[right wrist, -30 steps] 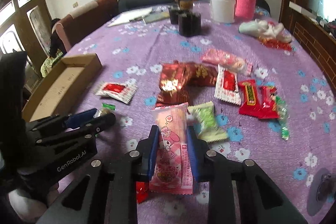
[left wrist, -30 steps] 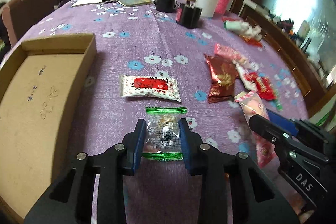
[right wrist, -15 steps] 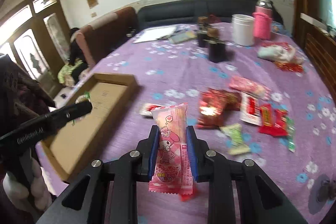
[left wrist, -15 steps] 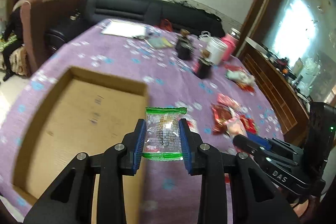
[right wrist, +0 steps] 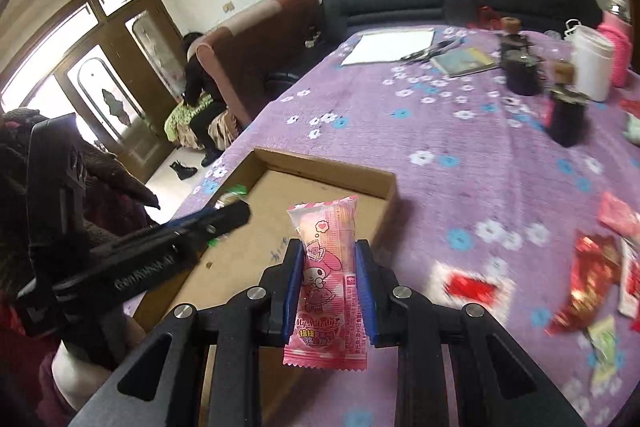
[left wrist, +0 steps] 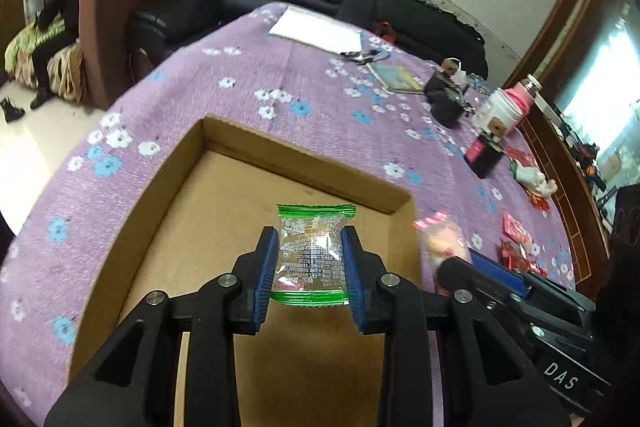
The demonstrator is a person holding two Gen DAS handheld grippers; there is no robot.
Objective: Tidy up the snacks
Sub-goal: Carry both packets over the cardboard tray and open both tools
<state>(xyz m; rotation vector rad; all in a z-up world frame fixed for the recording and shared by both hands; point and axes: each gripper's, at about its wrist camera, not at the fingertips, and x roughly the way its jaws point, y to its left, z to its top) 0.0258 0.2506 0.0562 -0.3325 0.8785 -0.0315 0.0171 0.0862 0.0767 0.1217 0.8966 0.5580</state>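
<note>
My left gripper (left wrist: 309, 247) is shut on a clear snack packet with green ends (left wrist: 311, 255) and holds it above the inside of the shallow cardboard box (left wrist: 224, 211). My right gripper (right wrist: 329, 259) is shut on a pink My Melody snack packet (right wrist: 327, 279) and holds it above the box's right edge (right wrist: 384, 195). Each gripper shows in the other's view: the right one (left wrist: 456, 267) beside the box, the left one (right wrist: 224, 215) over it. The box is empty.
Several loose snack packets (right wrist: 592, 267) lie on the purple flowered tablecloth (left wrist: 320, 107) to the right. Dark jars (right wrist: 566, 115), a white tub (right wrist: 592, 63), a pink bottle, papers and a book stand at the far side. A sofa and chair lie beyond.
Both grippers lifted their packets off the table and swung left. The left one now hangs over the box, the right one at its right edge.
</note>
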